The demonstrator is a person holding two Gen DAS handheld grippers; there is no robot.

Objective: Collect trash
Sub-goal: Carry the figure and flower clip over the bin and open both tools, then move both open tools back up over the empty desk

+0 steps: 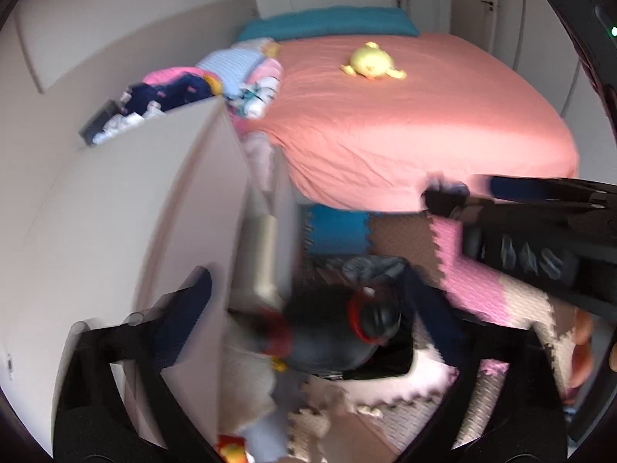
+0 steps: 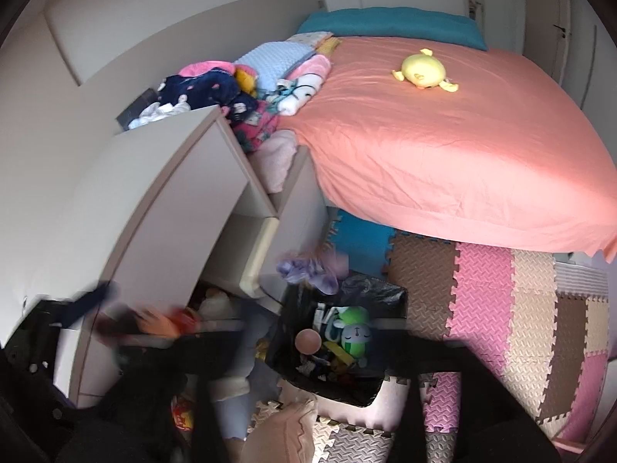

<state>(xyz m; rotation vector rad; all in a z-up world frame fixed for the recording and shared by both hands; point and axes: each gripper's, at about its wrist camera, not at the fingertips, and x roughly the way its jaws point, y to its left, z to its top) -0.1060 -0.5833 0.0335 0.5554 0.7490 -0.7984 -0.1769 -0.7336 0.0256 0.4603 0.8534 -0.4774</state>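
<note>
Gaping black-lined trash bin (image 2: 393,297), crammed with toys, lavender cloth (image 2: 308,270) above

Bin (image 2: 339,347) mouth is lying open from above; a cabinet (image 2: 162,208) is crowding it at nine o'clock, the bed (image 2: 462,146) is overhanging at twelve, bare mats (image 2: 501,308) are spreading at three o'clock.

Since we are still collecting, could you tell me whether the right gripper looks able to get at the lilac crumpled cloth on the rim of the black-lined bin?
Probably yes: the right gripper is open above the bin, and nothing covers the lilac cloth.
</note>
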